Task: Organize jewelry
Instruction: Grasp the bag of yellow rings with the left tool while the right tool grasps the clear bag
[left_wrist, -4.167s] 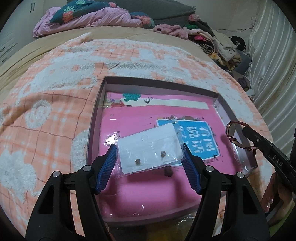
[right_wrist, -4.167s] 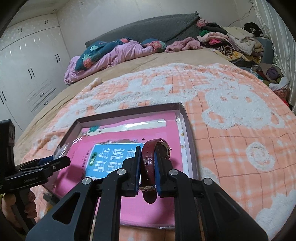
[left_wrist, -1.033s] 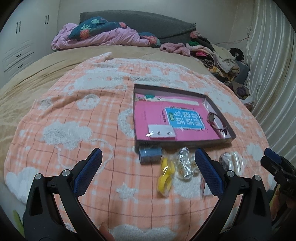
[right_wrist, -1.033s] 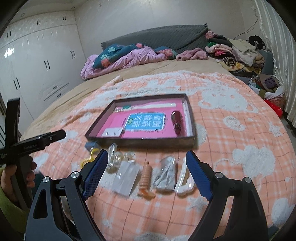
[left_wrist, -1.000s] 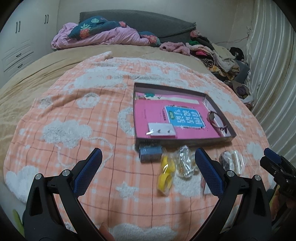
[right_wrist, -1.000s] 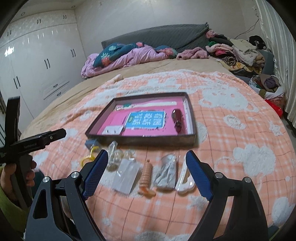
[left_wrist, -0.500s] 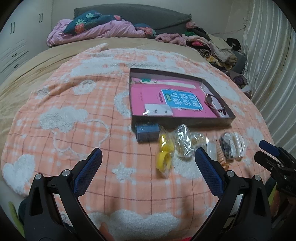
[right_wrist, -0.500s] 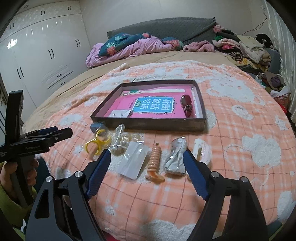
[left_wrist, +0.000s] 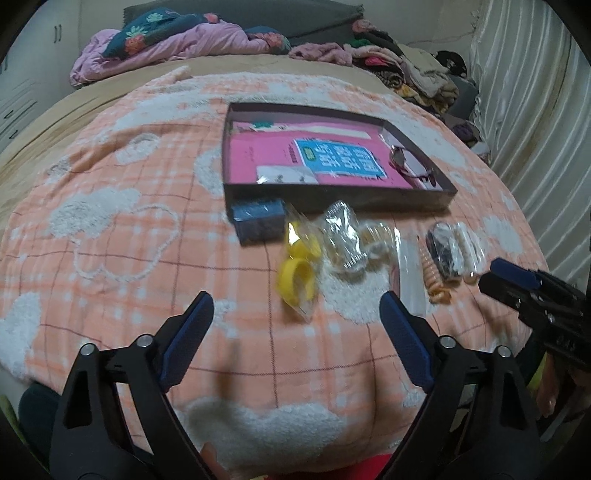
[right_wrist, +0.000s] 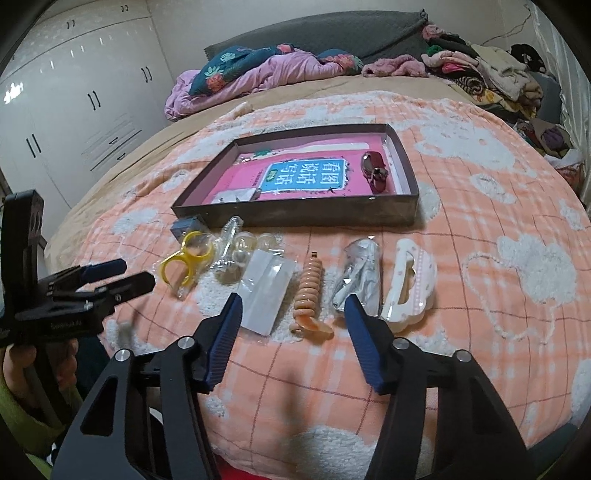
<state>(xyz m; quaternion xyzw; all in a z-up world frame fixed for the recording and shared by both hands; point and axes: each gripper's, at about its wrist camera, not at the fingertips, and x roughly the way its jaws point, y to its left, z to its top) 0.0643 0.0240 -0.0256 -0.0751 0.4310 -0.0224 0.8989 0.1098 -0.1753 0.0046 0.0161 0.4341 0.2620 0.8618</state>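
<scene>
Both tongs spread wide and empty, left tongs (left_wrist: 295, 334) and right tongs (right_wrist: 293, 325) hovering low over the peach-and-white plaid blanket (left_wrist: 122, 236) on the bed, likely lined up to choose a next piece. Laid out in a row just before the shallow dark cardboard tray (right_wrist: 295, 214) for easy reach: yellow plastic rings in a clear bag (right_wrist: 186, 260), a ribbed peach spiral hair tie (right_wrist: 309, 291) with long axis running toward the tray, a white scalloped hair claw (right_wrist: 408, 284). Already inside the tray, on a pink book: a dark red strapped wristwatch (right_wrist: 375, 171) along the right wall, pointing away, and a small clear earring bag (right_wrist: 236, 195) near the front left.

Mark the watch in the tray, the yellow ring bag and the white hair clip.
watch (right_wrist: 373, 170), right wrist view, on the red strap.
yellow ring bag (left_wrist: 297, 275), left wrist view, on the yellow ring.
white hair clip (right_wrist: 408, 280), right wrist view, on its upper side.
</scene>
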